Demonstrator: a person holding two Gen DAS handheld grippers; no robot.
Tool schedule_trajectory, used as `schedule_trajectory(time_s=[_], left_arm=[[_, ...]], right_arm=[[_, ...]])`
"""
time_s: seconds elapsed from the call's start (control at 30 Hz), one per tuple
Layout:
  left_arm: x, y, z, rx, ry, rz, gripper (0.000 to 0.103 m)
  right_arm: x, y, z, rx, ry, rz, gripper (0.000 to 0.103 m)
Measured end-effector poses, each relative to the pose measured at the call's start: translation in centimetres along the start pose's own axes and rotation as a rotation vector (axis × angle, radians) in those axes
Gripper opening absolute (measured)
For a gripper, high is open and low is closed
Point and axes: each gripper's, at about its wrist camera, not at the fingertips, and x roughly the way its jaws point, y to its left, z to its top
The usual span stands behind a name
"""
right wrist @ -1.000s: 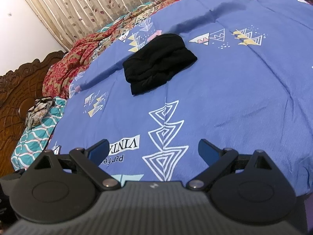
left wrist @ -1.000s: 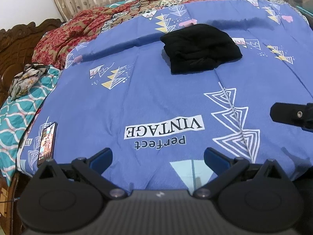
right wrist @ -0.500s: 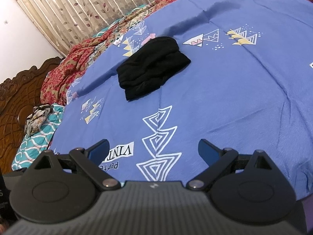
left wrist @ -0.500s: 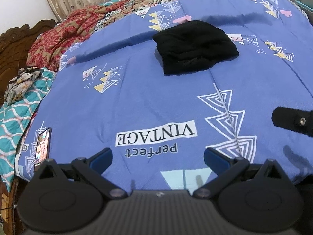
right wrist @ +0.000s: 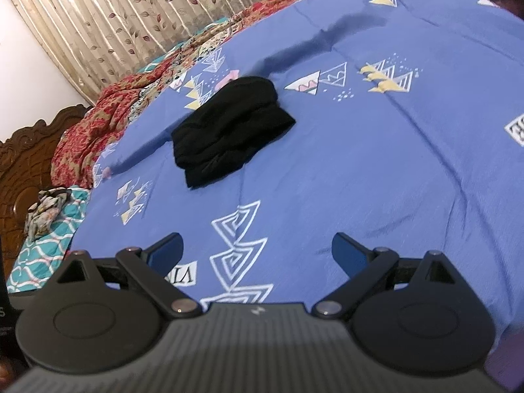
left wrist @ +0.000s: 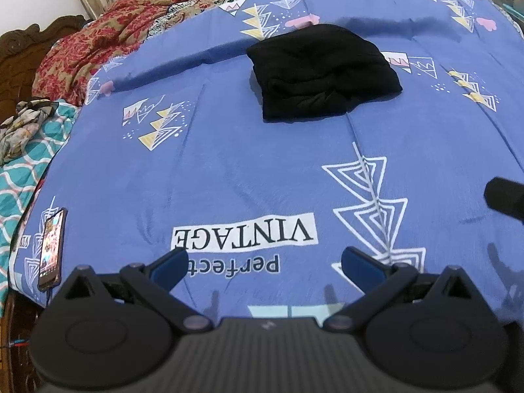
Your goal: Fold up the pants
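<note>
The black pants lie folded into a compact bundle on the blue patterned bedsheet, toward the far side of the bed. They also show in the right wrist view. My left gripper is open and empty, hovering near the bed's front edge, well short of the pants. My right gripper is open and empty, also near the front edge and far from the pants. Part of the right gripper shows at the right edge of the left wrist view.
A phone lies at the sheet's front left corner. A red floral blanket and a teal patterned cloth sit at the left by the wooden headboard. Curtains hang behind the bed.
Both grippers have drifted back and tilted, so the pants look smaller and farther in the right view. The pants have not moved. Both grippers stay open.
</note>
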Motion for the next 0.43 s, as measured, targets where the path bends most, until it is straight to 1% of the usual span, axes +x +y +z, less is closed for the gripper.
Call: schedule_trajectory(time_s=[0.1, 0.2, 0.33, 0.43], left_arm=[[0.5, 0.0, 0.7, -0.009, 0.005, -0.013, 0.103], [0.8, 0.1, 1.6, -0.02, -0.007, -0.024, 0.103], [1.4, 0.4, 2.9, -0.042, -0.017, -0.07, 0.103], [1.5, 0.7, 3.9, -0.047, -0.053, -0.084, 0.103]], right_arm=[[0.1, 0.0, 1.1, -0.034, -0.017, -0.011, 0.099], [0.2, 0.0, 2.6, -0.063, -0.047, -0.019, 0.099], [0.6, -0.1, 4.5, -0.088, -0.083, -0.026, 0.099], [0.8, 0.0, 5.7, -0.107, -0.114, -0.032, 0.099]])
